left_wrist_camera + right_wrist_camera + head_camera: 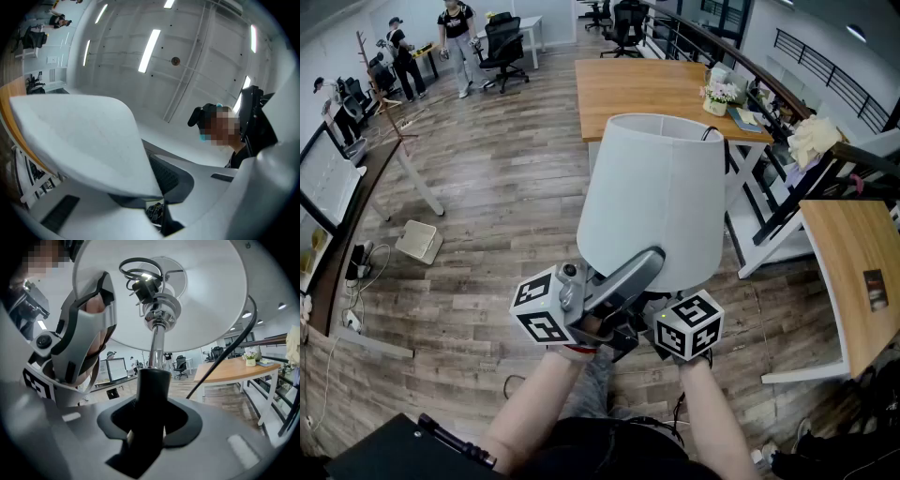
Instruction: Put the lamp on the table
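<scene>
Over wooden floor (487, 178), lamp (156, 344) stands upright, shade (661, 202) uppermost.

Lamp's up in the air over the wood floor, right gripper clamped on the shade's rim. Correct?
No: the right gripper is clamped on the stem of the lamp, under the shade, not on its rim; the right gripper view shows it. The lamp is up in the air over the wood floor.

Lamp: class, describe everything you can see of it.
The lamp has a pale tapered shade, a chrome stem with a black lower sleeve, and a black cord. It is held in the air above the wooden floor. The right gripper clamps the sleeve with its fingers, and the left gripper clamps the shade's rim.
</scene>
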The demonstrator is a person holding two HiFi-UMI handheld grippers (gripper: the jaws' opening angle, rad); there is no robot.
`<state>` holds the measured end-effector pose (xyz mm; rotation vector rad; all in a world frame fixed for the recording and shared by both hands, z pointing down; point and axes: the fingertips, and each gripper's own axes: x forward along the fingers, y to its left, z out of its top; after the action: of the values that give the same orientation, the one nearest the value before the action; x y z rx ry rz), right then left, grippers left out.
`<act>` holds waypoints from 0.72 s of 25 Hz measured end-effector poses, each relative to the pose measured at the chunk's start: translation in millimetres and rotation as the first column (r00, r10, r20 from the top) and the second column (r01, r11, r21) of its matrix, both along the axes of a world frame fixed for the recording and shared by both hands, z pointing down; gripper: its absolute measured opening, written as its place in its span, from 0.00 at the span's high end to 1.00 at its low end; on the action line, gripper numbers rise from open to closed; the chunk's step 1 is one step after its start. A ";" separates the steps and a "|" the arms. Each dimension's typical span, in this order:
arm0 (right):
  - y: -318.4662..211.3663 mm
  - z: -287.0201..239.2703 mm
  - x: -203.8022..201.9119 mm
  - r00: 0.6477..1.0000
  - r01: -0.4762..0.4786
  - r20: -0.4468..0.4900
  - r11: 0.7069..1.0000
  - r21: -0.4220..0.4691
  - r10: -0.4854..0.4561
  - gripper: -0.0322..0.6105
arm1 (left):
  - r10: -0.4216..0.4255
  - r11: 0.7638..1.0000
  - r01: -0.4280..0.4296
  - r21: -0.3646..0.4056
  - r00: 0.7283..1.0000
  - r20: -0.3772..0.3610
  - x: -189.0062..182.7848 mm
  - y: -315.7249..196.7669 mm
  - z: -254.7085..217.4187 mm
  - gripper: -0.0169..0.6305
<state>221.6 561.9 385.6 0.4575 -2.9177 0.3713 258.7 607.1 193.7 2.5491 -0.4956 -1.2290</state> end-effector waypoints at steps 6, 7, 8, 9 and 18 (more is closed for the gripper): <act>-72.7 4.2 -27.4 1.000 -0.019 0.002 1.000 0.012 0.019 0.72 | 0.030 0.999 -0.030 -0.027 0.999 -0.017 -28.1 -72.2 5.5 0.95; -84.0 5.4 -33.9 1.000 -0.022 0.007 1.000 0.004 0.022 0.72 | 0.032 0.999 -0.032 -0.030 0.999 -0.009 -33.8 -84.6 6.8 0.95; -94.6 6.6 -40.6 1.000 -0.026 0.011 1.000 -0.005 0.026 0.72 | 0.034 0.999 -0.034 -0.035 0.999 -0.004 -40.2 -96.6 8.0 0.95; -104.9 7.7 -47.6 1.000 -0.028 0.012 1.000 -0.011 0.028 0.72 | 0.037 0.998 -0.037 -0.042 0.999 -0.003 -47.7 -108.2 9.1 0.95; -198.2 -8.1 -138.8 1.000 -0.016 0.016 1.000 0.016 0.016 0.72 | 0.077 0.995 -0.079 -0.059 0.997 -0.032 -143.1 -199.1 -5.1 0.95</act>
<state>82.8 363.8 377.5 0.4825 -2.9360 0.3554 115.6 408.0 188.6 2.4725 -0.4164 -1.2043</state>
